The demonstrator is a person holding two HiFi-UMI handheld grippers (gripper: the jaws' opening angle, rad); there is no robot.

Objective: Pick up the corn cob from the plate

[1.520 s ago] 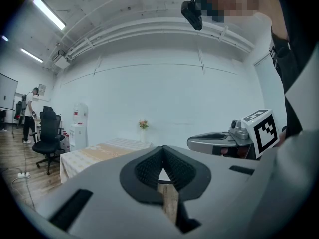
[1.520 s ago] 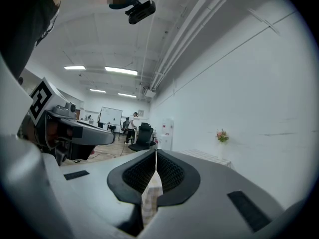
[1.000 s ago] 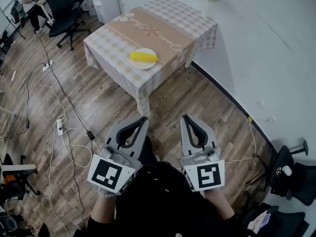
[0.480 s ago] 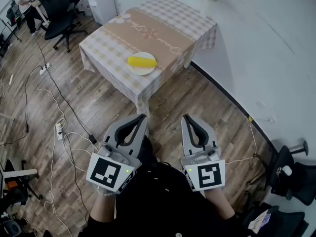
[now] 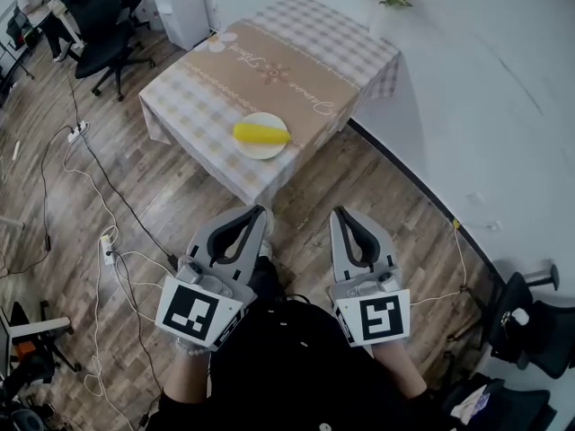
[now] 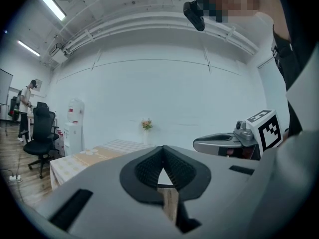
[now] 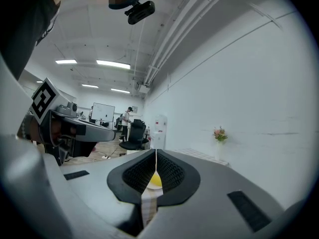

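left gripper (image 5: 259, 214): grey moulded plastic shell, black ribbed pads, a cube with black-and-white square markers at the rear. jaws closed tip to tip, nothing held. in the left gripper view the pads (image 6: 149, 169) meet in a point above a small triangular gap.

right gripper (image 5: 340, 214): same build, same state, jaws together and empty. in the right gripper view the tips meet along a thin line.

both grippers are held side by side over the wood-plank floor (image 5: 350, 173), pointing toward the table (image 5: 296, 57).

corn cob (image 5: 261, 134): yellow, elongated, rounded ends; surface detail too small to tell. it lies lengthwise across a round white plate (image 5: 259, 153).

the plate sits on the near side of the table, close to the front corner. the table is square and draped in a beige-and-white checked cloth with a tan printed band across it.

cob relative to the tools: well apart, ahead of both, with a strip of bare floor between the jaw tips and the table edge. in the head view it lies roughly in line with the left gripper. in the right gripper view the corn cob (image 7: 155, 180) shows as a yellow patch through the gap under the closed tips.
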